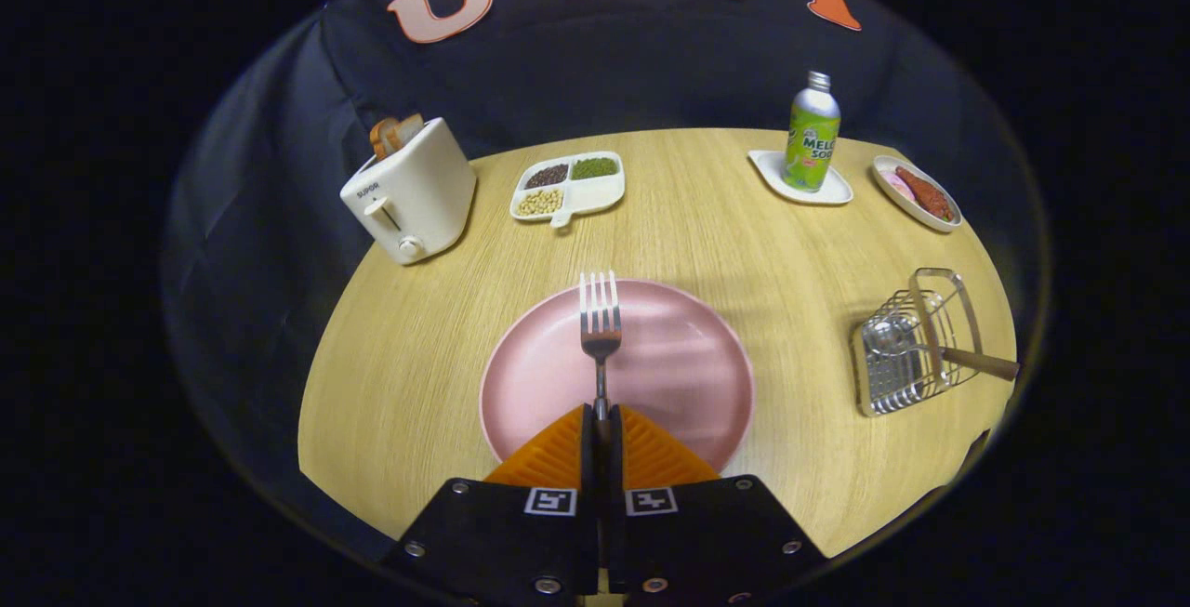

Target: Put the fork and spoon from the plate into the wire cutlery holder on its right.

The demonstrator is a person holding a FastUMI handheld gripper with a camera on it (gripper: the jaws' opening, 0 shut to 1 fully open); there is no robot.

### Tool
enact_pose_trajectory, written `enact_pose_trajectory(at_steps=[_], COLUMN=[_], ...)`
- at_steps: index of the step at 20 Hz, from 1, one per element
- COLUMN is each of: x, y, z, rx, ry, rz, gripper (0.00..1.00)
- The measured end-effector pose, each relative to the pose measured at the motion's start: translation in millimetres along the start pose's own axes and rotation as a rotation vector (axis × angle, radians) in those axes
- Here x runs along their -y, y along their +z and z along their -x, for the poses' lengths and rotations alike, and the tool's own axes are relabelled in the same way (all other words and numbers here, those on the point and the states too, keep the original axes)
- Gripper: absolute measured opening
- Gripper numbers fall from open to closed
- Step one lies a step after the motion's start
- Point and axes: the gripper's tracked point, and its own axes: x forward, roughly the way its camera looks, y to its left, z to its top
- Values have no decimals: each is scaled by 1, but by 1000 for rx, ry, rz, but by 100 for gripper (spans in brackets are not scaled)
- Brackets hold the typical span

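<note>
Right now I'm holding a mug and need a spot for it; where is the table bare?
Gripper is shut on the fork over the pink plate. Bare wood lies between plate and wire holder, and between plate and toaster. The far edge is crowded: divided dish, soda bottle, snack dish.

A round, pale wood-grain table [446,375] stands before a draped black cloth wall [651,68], its folds visible behind; soft light falls evenly across the tabletop.
</note>
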Motion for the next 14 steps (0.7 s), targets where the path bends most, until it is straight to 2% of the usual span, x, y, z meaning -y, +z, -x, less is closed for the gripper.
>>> enact_pose_trajectory(at_steps=[10,14], x=[85,122], y=[82,92], z=[80,103], rx=[165,167], ry=[-93,-139], rz=[-46,-24], gripper=[5,5])
